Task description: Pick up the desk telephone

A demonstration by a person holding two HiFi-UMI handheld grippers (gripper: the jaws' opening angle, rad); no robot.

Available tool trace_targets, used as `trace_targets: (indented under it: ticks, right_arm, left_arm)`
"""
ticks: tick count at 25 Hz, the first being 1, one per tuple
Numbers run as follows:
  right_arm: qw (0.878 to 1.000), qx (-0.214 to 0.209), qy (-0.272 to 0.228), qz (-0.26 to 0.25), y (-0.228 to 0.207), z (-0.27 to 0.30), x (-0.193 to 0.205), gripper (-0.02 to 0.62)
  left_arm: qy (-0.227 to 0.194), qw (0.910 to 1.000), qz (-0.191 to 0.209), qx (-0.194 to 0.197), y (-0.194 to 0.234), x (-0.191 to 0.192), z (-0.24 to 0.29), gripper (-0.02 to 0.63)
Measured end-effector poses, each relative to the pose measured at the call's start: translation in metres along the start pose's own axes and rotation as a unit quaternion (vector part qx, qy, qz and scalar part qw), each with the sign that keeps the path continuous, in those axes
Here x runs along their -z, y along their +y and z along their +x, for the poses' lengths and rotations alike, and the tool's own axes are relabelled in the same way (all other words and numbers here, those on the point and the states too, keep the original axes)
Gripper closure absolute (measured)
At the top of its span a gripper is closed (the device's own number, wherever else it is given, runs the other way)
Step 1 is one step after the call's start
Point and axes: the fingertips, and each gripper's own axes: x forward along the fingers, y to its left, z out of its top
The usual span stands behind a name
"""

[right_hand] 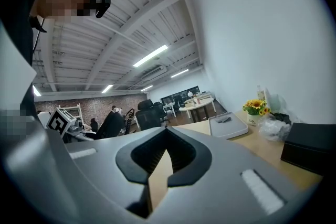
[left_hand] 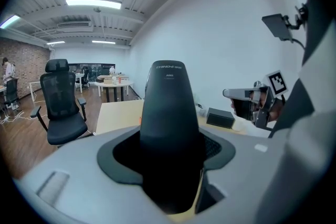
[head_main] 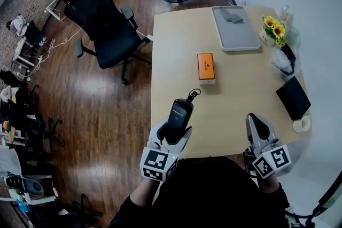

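A black telephone handset (head_main: pixel 179 115) stands upright between the jaws of my left gripper (head_main: pixel 174 136), above the near left edge of the wooden desk (head_main: pixel 176 45). A short black cord (head_main: pixel 193 94) curls from its far end. In the left gripper view the handset (left_hand: pixel 168 123) fills the middle, and my left gripper (left_hand: pixel 169 165) is shut on its lower part. My right gripper (head_main: pixel 257 126) hovers over the near right edge of the desk, shut with nothing in it. Its tips meet in the right gripper view (right_hand: pixel 165 128). No telephone base shows in any view.
On the desk lie an orange box (head_main: pixel 206 68), a grey tray (head_main: pixel 235 29) at the far end, a pot of sunflowers (head_main: pixel 274 29), a plastic bag (head_main: pixel 281 61), a black box (head_main: pixel 293 97) and a white cup (head_main: pixel 302 124). A black office chair (head_main: pixel 104 18) stands to the left.
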Motion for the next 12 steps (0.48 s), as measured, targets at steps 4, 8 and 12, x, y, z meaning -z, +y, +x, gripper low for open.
trace_targets:
  ticks: [4,8,12]
  right_arm:
    - [1.0,0.0,0.0,0.0,0.0001,-0.0007,0.0001,0.595]
    - [1.0,-0.002,0.0,-0.002,0.0017,-0.0034,0.0,0.595]
    - [1.0,-0.003,0.001,-0.002,0.005,-0.0045,0.0013,0.595]
  left_arm:
    - [-0.007,1.0,0.004,0.003,-0.0022,-0.0051,-0.0028,0.343]
    - [-0.01,0.9999,0.009,0.002,-0.004,-0.0076,-0.0066,0.344]
    - [-0.006,0.9999,0.014,0.003,-0.0036,-0.0037,-0.009,0.344]
